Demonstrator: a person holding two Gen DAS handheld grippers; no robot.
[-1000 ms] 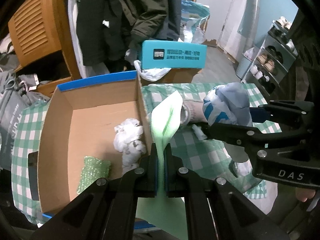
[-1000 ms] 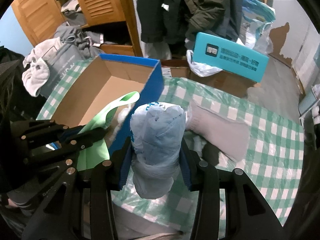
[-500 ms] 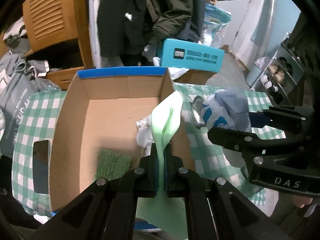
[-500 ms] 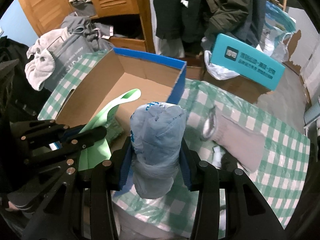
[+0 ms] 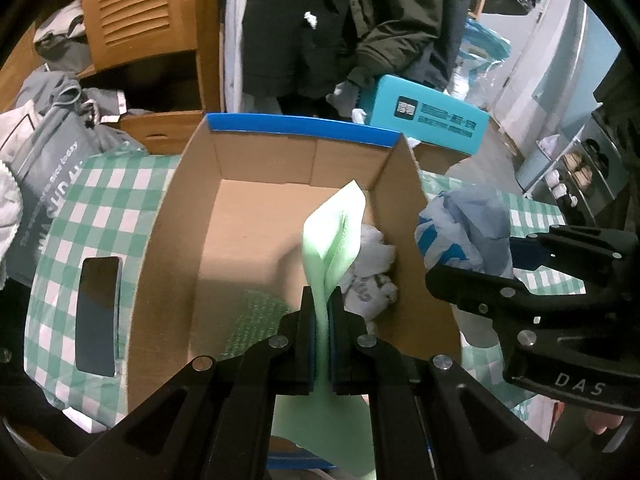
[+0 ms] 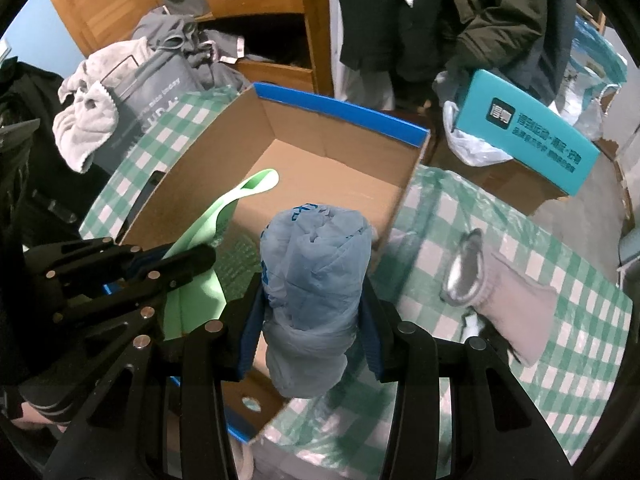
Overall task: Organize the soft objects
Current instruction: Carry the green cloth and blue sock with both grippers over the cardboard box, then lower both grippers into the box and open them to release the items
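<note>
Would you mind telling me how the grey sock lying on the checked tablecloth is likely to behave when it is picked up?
The grey sock lies flat and creased, so it will probably droop from any pinch. It looks light for its size. Being soft cloth on the tablecloth, it should neither roll nor break, though pushing may bunch it.

We see right gripper (image 6: 312, 300) clamping rolled blue plastic bag (image 6: 314, 276) over cardboard box (image 6: 340, 168) near corner. Left gripper (image 6: 188, 258) pinching green cloth (image 6: 212, 240) above box. Grey sock (image 6: 504, 300) right of box.
</note>
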